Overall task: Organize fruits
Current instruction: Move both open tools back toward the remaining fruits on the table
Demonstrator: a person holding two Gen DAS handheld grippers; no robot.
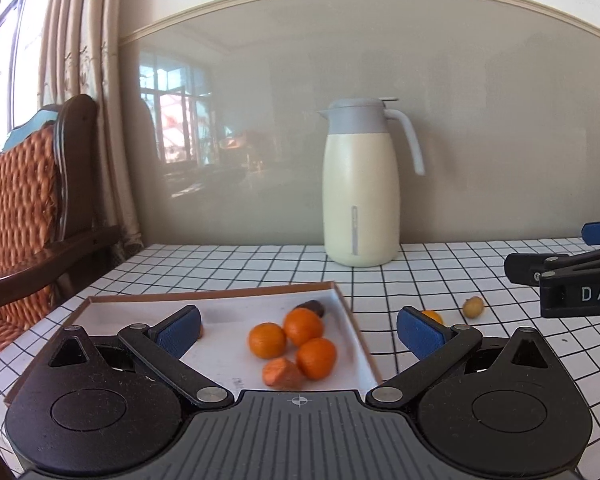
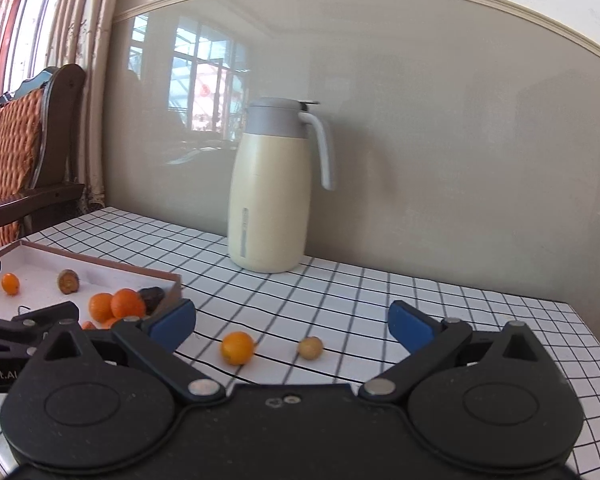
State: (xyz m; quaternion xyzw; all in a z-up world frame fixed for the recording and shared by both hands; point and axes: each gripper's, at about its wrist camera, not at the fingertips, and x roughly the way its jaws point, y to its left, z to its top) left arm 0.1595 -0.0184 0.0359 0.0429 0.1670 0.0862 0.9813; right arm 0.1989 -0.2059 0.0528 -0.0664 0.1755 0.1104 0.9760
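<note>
A shallow white tray (image 1: pixel 236 308) with a brown rim sits on the checked tablecloth and holds several oranges (image 1: pixel 267 340), an orange piece (image 1: pixel 282 374) and a dark fruit (image 1: pixel 312 307). My left gripper (image 1: pixel 300 330) hovers open over the tray, nothing between its blue pads. On the cloth right of the tray lie a loose orange (image 2: pixel 237 347) and a small yellowish fruit (image 2: pixel 310 347). My right gripper (image 2: pixel 292 326) stands open just behind these two, holding nothing. The tray (image 2: pixel 40 272) also shows at the right wrist view's left, with a small orange (image 2: pixel 10 283) and a brown fruit (image 2: pixel 68 281).
A cream thermos jug (image 1: pixel 360 188) with a grey lid stands at the back by the glossy wall. A wooden chair (image 1: pixel 28 208) with a woven cushion stands left of the table, by curtains. The table's right edge (image 2: pixel 596 344) is near the right gripper.
</note>
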